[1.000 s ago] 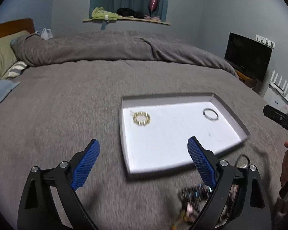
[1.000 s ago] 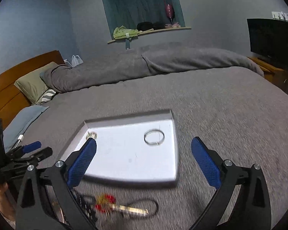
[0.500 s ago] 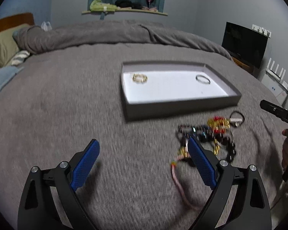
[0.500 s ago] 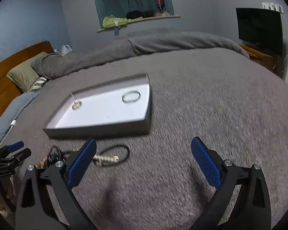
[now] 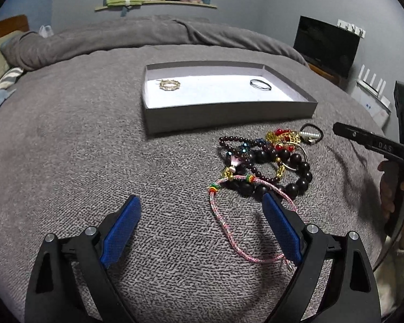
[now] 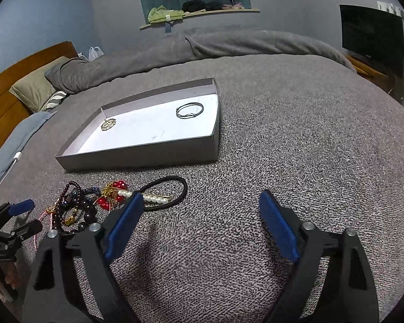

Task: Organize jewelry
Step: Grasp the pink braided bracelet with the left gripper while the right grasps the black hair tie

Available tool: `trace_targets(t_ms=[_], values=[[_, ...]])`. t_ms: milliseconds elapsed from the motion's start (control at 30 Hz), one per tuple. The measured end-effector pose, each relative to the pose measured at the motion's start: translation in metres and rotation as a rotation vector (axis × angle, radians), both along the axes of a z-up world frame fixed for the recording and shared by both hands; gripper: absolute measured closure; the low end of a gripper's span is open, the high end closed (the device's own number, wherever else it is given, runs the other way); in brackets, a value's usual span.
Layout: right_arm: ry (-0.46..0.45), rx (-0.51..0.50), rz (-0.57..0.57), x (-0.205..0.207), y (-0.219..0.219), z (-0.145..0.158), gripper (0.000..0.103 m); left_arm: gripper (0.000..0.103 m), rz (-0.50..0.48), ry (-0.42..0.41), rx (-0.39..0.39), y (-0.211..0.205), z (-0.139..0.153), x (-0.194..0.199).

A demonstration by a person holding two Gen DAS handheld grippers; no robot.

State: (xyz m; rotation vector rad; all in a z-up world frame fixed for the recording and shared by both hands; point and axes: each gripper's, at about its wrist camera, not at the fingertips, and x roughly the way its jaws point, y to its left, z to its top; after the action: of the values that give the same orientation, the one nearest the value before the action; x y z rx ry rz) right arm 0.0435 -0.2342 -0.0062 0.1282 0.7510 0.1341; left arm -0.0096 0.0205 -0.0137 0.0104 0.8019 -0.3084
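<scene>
A shallow grey box [image 5: 229, 111] [image 6: 148, 156] lies on the bed and holds a gold bracelet [image 5: 170, 84] [image 6: 108, 123] and a thin dark bangle [image 5: 260, 84] [image 6: 190, 110]. In front of it lies a tangled jewelry pile [image 5: 266, 161] [image 6: 89, 202]: dark bead bracelets, red beads, gold pieces. A pink cord [image 5: 229, 223] trails from it. A black hair tie with pearls [image 6: 164, 191] [image 5: 311, 134] lies at its edge. My left gripper [image 5: 202, 226] is open and empty, just short of the pile. My right gripper [image 6: 202, 220] is open and empty, right of the hair tie.
The grey blanket [image 6: 296, 148] covers the whole bed. Pillows [image 6: 35, 88] and a wooden headboard [image 6: 10, 80] are at the far left. A dark TV [image 6: 371, 35] stands beyond the bed's right side. A shelf [image 6: 199, 13] with clothes is on the far wall.
Both grippers have pulled back toward me and lower; the box now sits farther off and the jewelry pile has come fully into view. Both jaws stay open.
</scene>
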Motion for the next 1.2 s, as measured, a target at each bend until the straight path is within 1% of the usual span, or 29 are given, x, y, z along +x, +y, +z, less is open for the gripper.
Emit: trace_targets(t_ms=[100,167,233,300,367,467,533,667,700,767,800,867,933,1000,1067,1200], values=[[0.010,-0.005,0.003,0.002,0.001,-0.002,0.029,0.014,-0.001,-0.003,0.012,-0.001,0.000,0.001],[0.015,-0.006,0.003,0.003,0.002,-0.003,0.033,0.023,-0.011,0.001,0.015,-0.001,0.000,0.000],[0.019,-0.008,0.006,0.005,0.003,-0.003,0.037,0.035,-0.019,0.007,0.030,-0.004,-0.002,0.001],[0.019,-0.014,0.005,0.005,0.004,-0.004,0.042,0.040,-0.026,0.009,0.047,-0.007,-0.003,0.001],[0.020,-0.016,0.008,0.005,0.005,-0.004,0.046,0.048,-0.035,0.008,0.053,-0.009,-0.004,0.000],[0.020,-0.017,0.017,0.005,0.007,-0.005,0.049,0.058,-0.040,0.010,0.065,-0.010,-0.005,0.000],[0.026,-0.012,0.025,0.006,0.008,-0.006,0.052,0.063,-0.042,0.010,0.077,-0.010,-0.007,0.001],[0.034,-0.010,0.036,0.007,0.011,-0.008,0.057,0.069,-0.046,0.004,0.096,-0.013,-0.010,0.004],[0.034,-0.014,0.038,0.008,0.012,-0.008,0.060,0.071,-0.045,0.001,0.100,-0.014,-0.010,0.004],[0.036,-0.023,0.039,0.008,0.014,-0.009,0.065,0.080,-0.042,-0.004,0.103,-0.013,-0.010,0.005],[0.036,-0.024,0.040,0.009,0.014,-0.009,0.067,0.081,-0.041,-0.005,0.102,-0.013,-0.009,0.005],[0.037,-0.019,0.038,0.010,0.013,-0.010,0.069,0.089,-0.038,-0.006,0.096,-0.012,-0.008,0.005],[0.037,-0.012,0.037,0.012,0.013,-0.010,0.072,0.095,-0.036,-0.010,0.088,-0.011,-0.007,0.005],[0.042,-0.006,0.040,0.015,0.014,-0.011,0.077,0.096,-0.035,-0.013,0.086,-0.011,-0.006,0.005],[0.046,-0.003,0.040,0.020,0.015,-0.011,0.079,0.097,-0.036,-0.015,0.089,-0.012,-0.006,0.005],[0.062,-0.009,0.034,0.028,0.016,-0.014,0.079,0.097,-0.035,-0.016,0.087,-0.012,-0.006,0.004]])
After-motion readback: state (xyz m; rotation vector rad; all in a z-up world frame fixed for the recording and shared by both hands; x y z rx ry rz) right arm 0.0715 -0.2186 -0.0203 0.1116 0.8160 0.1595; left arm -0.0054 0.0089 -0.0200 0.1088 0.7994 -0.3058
